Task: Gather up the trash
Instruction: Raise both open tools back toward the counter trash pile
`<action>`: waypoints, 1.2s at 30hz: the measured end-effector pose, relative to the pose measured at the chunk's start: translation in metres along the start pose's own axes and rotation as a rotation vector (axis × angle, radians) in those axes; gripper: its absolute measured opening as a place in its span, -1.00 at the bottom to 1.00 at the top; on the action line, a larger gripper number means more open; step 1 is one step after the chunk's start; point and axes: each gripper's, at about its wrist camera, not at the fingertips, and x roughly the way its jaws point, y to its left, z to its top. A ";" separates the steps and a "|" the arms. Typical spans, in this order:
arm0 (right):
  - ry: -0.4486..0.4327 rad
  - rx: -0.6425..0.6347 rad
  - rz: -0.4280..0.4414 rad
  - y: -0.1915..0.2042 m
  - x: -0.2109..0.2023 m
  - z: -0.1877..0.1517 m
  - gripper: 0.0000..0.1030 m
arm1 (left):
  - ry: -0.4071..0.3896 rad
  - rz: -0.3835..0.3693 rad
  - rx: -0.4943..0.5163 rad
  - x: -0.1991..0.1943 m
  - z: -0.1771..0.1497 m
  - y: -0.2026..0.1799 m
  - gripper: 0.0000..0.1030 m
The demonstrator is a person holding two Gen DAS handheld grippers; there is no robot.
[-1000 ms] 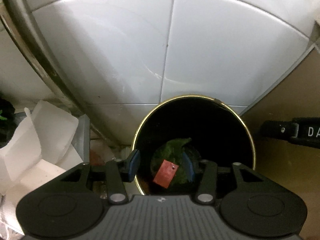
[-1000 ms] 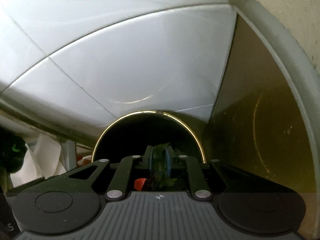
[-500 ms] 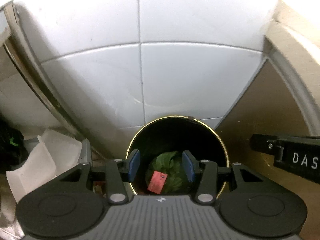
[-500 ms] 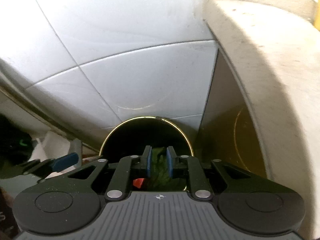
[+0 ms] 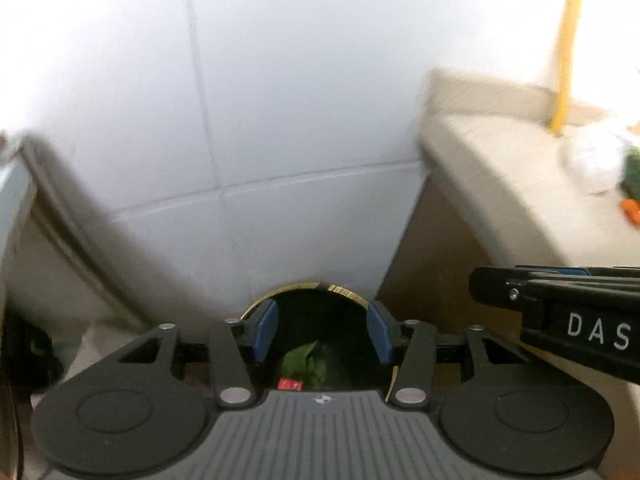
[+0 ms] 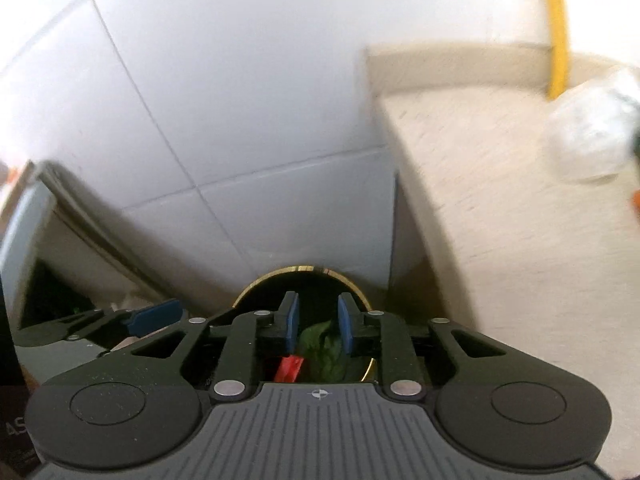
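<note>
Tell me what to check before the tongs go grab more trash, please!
1. Left tongs empty: ok, the blue pads stand apart with nothing between them; they have just been opening.
2. Right tongs empty: ok, a clear gap, nothing pinched; they have just been opening too.
3. Dropped trash is in the bin: ok, the green leafy wad and red scrap lie inside the gold rim.
4. More trash to fetch: ok, a crumpled white wad sits on the beige counter.
5. What the green and orange bits at the counter's right edge are: cannot tell, too blurred.
6. Tongs clear of each other: ok, they sit side by side, apart.
</note>
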 end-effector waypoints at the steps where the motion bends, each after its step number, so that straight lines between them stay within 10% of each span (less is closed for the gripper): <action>1: -0.021 0.011 -0.005 -0.002 -0.009 0.001 -0.32 | -0.022 -0.010 0.019 -0.007 0.003 -0.005 -0.08; 21: -0.277 0.132 -0.287 -0.081 -0.144 -0.022 0.18 | -0.206 -0.248 0.266 -0.077 0.024 -0.094 0.27; 36: -0.328 0.221 -0.411 -0.158 -0.169 -0.019 0.35 | -0.221 -0.333 0.407 -0.076 0.047 -0.169 0.44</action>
